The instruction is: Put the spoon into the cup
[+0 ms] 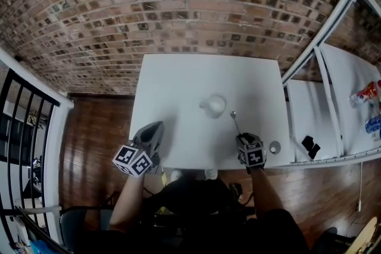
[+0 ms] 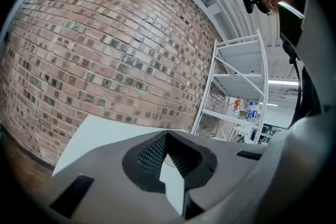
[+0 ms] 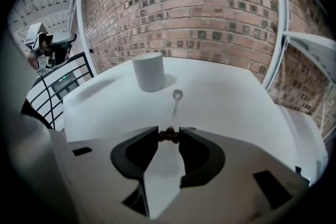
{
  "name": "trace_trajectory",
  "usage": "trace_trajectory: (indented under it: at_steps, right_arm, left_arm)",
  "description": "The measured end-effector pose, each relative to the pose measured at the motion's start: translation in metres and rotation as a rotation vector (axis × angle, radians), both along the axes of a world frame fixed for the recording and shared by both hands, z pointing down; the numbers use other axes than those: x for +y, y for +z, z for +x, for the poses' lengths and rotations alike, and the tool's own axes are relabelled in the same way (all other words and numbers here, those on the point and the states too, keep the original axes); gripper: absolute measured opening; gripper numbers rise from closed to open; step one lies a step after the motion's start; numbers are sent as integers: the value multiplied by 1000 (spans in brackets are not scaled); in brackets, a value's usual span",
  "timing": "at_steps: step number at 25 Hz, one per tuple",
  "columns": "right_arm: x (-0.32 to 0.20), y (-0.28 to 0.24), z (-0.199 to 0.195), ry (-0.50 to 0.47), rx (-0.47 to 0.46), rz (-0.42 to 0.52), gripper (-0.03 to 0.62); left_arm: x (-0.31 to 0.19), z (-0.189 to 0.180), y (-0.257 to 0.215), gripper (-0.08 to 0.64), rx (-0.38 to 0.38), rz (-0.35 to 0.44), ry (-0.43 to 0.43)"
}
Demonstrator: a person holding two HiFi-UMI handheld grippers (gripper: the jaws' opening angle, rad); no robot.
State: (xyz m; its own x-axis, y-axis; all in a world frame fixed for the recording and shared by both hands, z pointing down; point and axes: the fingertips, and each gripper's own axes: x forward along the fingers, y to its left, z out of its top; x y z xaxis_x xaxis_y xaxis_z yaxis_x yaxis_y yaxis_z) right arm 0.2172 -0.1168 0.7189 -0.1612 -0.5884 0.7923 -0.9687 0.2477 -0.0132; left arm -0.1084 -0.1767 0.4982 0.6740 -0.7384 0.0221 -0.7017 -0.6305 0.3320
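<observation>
A white cup (image 1: pixel 214 105) (image 3: pixel 148 72) stands upright near the middle of the white table (image 1: pixel 178 86). The metal spoon (image 1: pixel 235 122) (image 3: pixel 176 99) lies just right of it, bowl toward the cup, handle pointing at the near edge. My right gripper (image 1: pixel 243 138) (image 3: pixel 168 136) slopes down at the table, and its tips pinch the dark end of the spoon's handle. My left gripper (image 1: pixel 156 129) (image 2: pixel 167 136) is held level over the table's near left edge, its jaws together with nothing between them.
A small round grey thing (image 1: pixel 274 147) sits at the table's near right corner. A white shelf rack (image 1: pixel 333 98) stands to the right with a black object (image 1: pixel 309 146) and bottles (image 1: pixel 372 110). A brick wall (image 1: pixel 178 3) runs behind; a black railing (image 1: pixel 24 128) is at left.
</observation>
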Motion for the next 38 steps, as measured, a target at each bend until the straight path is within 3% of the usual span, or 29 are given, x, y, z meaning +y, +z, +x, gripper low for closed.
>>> trace_trajectory:
  at_steps: [3,9,16,24,29,38]
  right_arm:
    - [-5,-18,5,17,-6,38,129]
    - [-28,-82,17,35,-1,199,129]
    - [-55,-154,1,-21,-12,371,129]
    - [-76,-213,-19,-111,-48,485,129]
    - [-74,-210,-46,-202,-112,453,129]
    - [-58,-153,-72,-333,-134,231,129]
  left_arm:
    - [-2,2,-3,3,6,10,8]
    - [-8,9,-11,3,20,34,30]
    - [-20,13,-27,3,31,76,36]
    - [-26,2,-42,5,44,118,-2]
    - [-24,-11,-38,3,41,107,-42]
    - [-15,-20,-25,3,29,74,-70]
